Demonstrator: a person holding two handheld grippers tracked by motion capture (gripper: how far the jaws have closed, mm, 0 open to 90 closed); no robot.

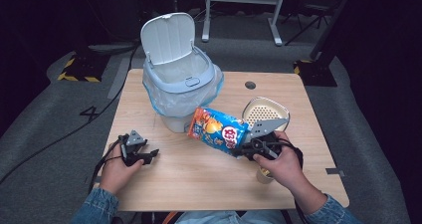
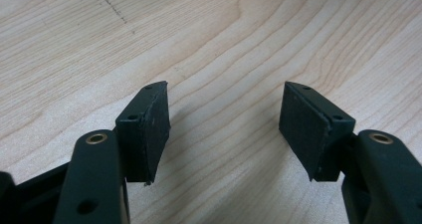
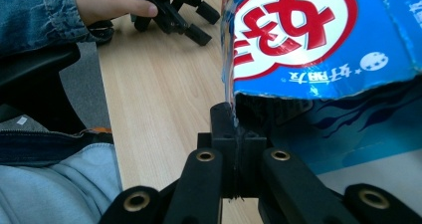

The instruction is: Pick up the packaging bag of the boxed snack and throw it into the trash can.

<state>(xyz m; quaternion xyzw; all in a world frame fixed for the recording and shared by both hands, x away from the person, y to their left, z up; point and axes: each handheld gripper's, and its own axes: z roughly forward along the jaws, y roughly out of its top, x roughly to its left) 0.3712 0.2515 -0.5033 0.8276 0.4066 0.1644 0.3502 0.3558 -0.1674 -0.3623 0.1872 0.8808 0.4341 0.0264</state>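
My right fingers (image 3: 234,129) pinch the light, crinkly, slippery chip bag (image 1: 219,129) by its edge seam; left fingers (image 2: 226,129) spread, empty.

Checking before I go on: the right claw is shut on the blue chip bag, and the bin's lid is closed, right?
Not quite: the bin's lid stands open, as the high view shows. The right claw is indeed shut on the blue chip bag.

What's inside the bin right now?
The bin stands lid-up with a clear liner; the visible inner wall looks bare. Its bottom is hidden by the rim.
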